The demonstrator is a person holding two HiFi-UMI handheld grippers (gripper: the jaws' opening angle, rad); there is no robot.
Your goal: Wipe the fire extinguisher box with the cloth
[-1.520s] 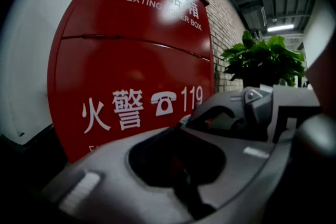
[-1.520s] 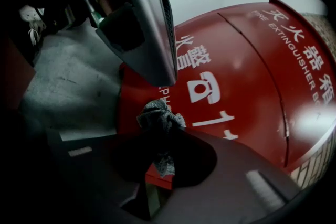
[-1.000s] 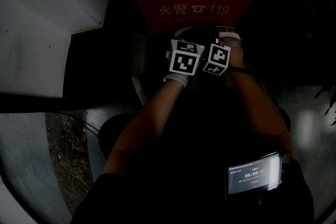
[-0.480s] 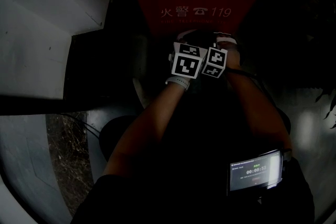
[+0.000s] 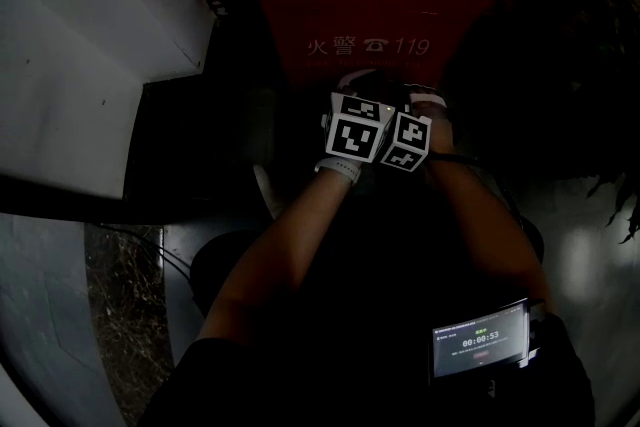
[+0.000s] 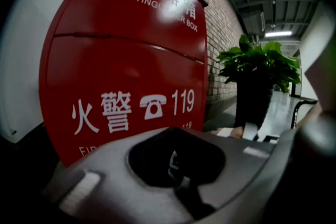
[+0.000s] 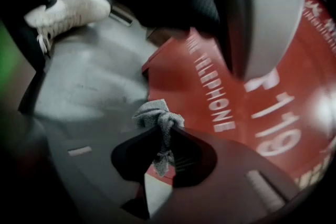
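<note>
The fire extinguisher box (image 5: 370,5) stands upright on the floor against a brick wall (image 6: 223,18). It is a tall cabinet of glossy red sheet metal with a flat front. White Chinese characters, the words "FIRE EXTINGUISHER BOX", a telephone symbol and "119" are printed on it. A thin horizontal seam crosses the upper part of the front, and ceiling light glares off the paint. The floor (image 7: 86,81) is smooth, pale grey and slightly shiny. A leafy green plant (image 6: 257,60) in a tall dark pot stands on it beyond the box's right edge.

In the head view both arms reach forward. The two black-and-white marker cubes (image 5: 356,137) sit just beside each other, low before the box's front and under the "119" line.

The left gripper (image 6: 170,131) is made of matte grey moulded plastic. Its claw is pressed together with nothing pinched, and it points at the lower part of the red front.

The right gripper (image 7: 164,131) pinches the cloth (image 7: 157,115), a small grey, coarse-woven rag. The rag is bunched into a knot-like wad above the closed tips, and a thin tail hangs down behind them. The wad sits at the box's bottom corner, but whether it touches the metal cannot be told.

A white shoe (image 7: 68,10) rests on the floor beyond.
</note>
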